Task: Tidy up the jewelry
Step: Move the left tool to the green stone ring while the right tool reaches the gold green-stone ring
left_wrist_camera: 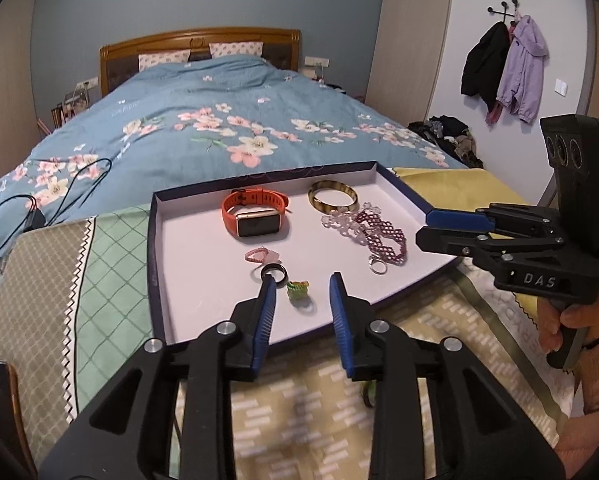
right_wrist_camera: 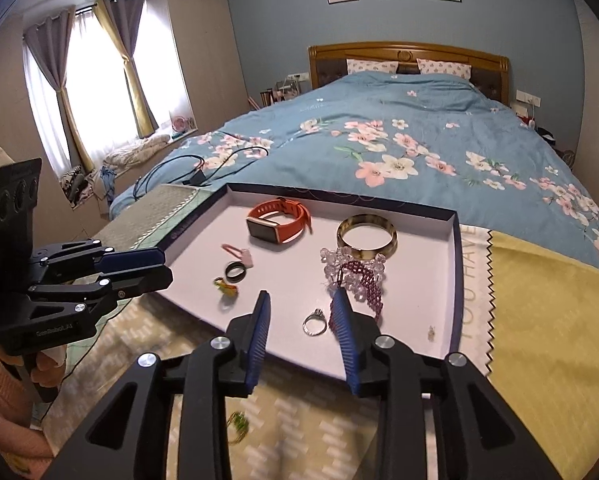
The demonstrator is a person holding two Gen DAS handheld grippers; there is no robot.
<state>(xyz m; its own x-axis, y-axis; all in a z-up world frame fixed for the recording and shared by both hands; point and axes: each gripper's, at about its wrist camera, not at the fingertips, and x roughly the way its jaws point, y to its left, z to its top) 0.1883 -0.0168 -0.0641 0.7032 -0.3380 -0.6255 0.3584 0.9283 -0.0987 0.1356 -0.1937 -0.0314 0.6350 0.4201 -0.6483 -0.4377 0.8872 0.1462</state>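
Note:
A shallow navy-rimmed tray (left_wrist_camera: 187, 264) (right_wrist_camera: 419, 312) lies on a patterned cloth at the foot of the bed. It holds an orange watch (left_wrist_camera: 255, 216) (right_wrist_camera: 279, 220), a gold bangle (left_wrist_camera: 333, 196) (right_wrist_camera: 366, 236), beaded bracelets (left_wrist_camera: 371, 232) (right_wrist_camera: 355, 276), a silver ring (left_wrist_camera: 377, 266) (right_wrist_camera: 314, 325), a black ring (left_wrist_camera: 274, 272) (right_wrist_camera: 235, 270), a green-yellow ring (left_wrist_camera: 298, 290) (right_wrist_camera: 225, 287) and a pink clip (left_wrist_camera: 259, 256) (right_wrist_camera: 239, 254). My left gripper (left_wrist_camera: 303, 286) is open and empty over the near rim. My right gripper (right_wrist_camera: 301, 304) is open and empty above the silver ring. It also shows at the right of the left wrist view (left_wrist_camera: 455, 226).
A small green ring (right_wrist_camera: 237, 426) lies on the cloth below the tray's near edge. A yellow cloth (right_wrist_camera: 539, 320) lies to the right. The bed (right_wrist_camera: 379, 148) with black cables (left_wrist_camera: 31, 208) lies beyond. Coats (left_wrist_camera: 503, 68) hang on the right wall.

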